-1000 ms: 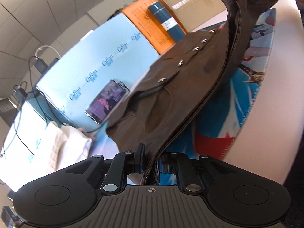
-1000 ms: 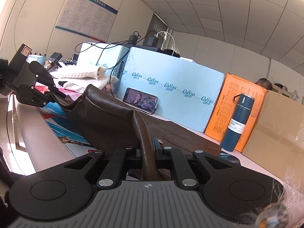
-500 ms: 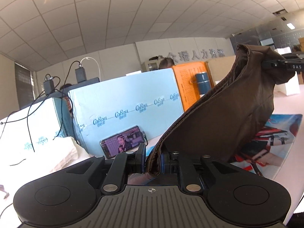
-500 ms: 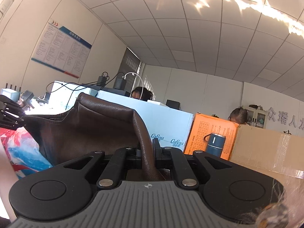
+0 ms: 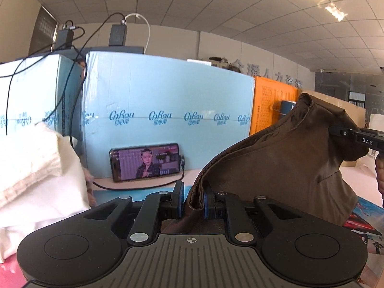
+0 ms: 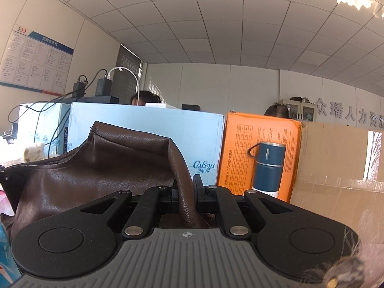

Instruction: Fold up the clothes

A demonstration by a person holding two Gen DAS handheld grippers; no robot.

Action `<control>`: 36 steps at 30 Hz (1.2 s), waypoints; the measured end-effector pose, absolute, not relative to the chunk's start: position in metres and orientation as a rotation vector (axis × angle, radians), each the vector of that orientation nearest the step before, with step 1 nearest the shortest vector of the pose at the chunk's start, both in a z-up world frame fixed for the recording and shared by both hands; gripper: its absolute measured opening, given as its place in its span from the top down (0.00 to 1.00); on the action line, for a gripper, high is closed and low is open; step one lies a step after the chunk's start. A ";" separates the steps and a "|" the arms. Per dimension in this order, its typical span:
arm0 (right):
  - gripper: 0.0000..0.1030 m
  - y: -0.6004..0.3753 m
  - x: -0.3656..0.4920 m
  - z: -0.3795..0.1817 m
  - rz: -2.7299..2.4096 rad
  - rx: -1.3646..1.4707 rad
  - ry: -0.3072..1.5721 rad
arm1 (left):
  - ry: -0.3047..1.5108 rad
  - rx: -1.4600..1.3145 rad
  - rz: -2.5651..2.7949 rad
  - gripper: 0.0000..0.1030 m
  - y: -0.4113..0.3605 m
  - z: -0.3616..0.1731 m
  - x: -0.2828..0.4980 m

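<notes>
The left gripper (image 5: 194, 200) is clamped on the hemmed edge of a brown leather garment (image 5: 283, 170), the fold pinched between its blue-padded fingers (image 5: 180, 200). The right gripper (image 6: 186, 190) is clamped on another edge of the same garment (image 6: 100, 168), a rolled strip of leather running up between its fingers.

The garment hangs in the air between the two grippers, stretched roughly level from left to right, with its long axis running across the scene and its body sagging below the held edge. There is one garment. Its outer face is glossy, grained dark brown; the inner side looks matte and lighter brown, with a stitched seam along the rim.

Below it, to the right, lies a colourful printed mat (image 5: 362, 218). On the left sits a pile of white folded cloth (image 5: 36, 168). Farther back, one phone (image 5: 146, 161) leans against a pale blue carton (image 5: 168, 96), its screen lit and a cable plugged in. To the right stand one orange box (image 6: 242, 148), one dark blue flask (image 6: 268, 168) and a cardboard box (image 6: 336, 158).
</notes>
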State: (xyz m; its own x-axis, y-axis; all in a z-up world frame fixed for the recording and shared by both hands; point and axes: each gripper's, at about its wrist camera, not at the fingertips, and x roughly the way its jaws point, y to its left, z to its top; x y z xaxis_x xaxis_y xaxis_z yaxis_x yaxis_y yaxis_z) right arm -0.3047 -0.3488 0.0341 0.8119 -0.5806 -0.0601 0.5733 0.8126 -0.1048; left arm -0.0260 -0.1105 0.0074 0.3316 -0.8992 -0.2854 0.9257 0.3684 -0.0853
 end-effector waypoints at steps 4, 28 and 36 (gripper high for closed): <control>0.90 -0.372 -0.281 0.022 -0.630 -0.025 0.143 | 0.404 0.115 -1.188 0.84 -0.131 -0.003 -0.006; 0.32 -0.448 -0.312 -0.009 -0.732 0.461 0.193 | 0.705 -0.011 -1.203 0.44 -0.149 -0.034 0.046; 0.20 -0.453 -0.331 -0.019 -0.782 0.563 0.174 | 0.711 -0.049 -1.235 0.31 -0.147 -0.035 0.045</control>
State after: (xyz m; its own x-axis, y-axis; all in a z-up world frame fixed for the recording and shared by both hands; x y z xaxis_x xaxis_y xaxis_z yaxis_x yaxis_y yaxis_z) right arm -0.3307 -0.4525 -0.0191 0.7042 -0.6176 -0.3504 0.7078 0.5717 0.4149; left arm 0.0448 -0.1473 -0.0353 0.1451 -0.8716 -0.4682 0.8423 0.3571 -0.4038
